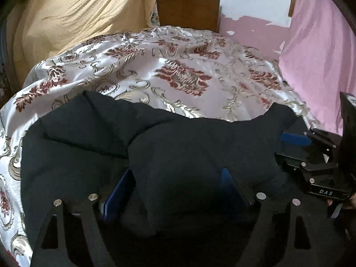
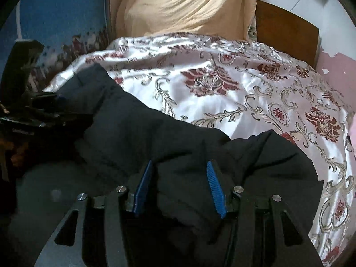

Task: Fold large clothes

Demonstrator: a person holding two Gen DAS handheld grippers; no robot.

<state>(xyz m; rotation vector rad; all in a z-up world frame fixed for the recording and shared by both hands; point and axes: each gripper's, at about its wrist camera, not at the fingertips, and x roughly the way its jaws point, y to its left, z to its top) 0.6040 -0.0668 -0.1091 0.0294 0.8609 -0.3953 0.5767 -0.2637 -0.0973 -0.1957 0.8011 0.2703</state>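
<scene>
Garment (image 1: 178, 155), black, bunched on the floral bedspread (image 1: 178, 66). Left wrist view: left gripper (image 1: 175, 191) spread wide, released, a cloth fold between its blue pads (image 1: 120, 191) untouched; right gripper (image 1: 296, 142) at the garment's right edge. Right wrist view: right gripper (image 2: 180, 187) parted, cloth (image 2: 178, 144) between pads, unpinched.

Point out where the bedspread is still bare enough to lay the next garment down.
Bare bedspread runs from the dark garment's far edge to the wooden headboard, between the yellow cloth and pink sheet. The near side is crowded: garment plus left gripper and right gripper.
</scene>
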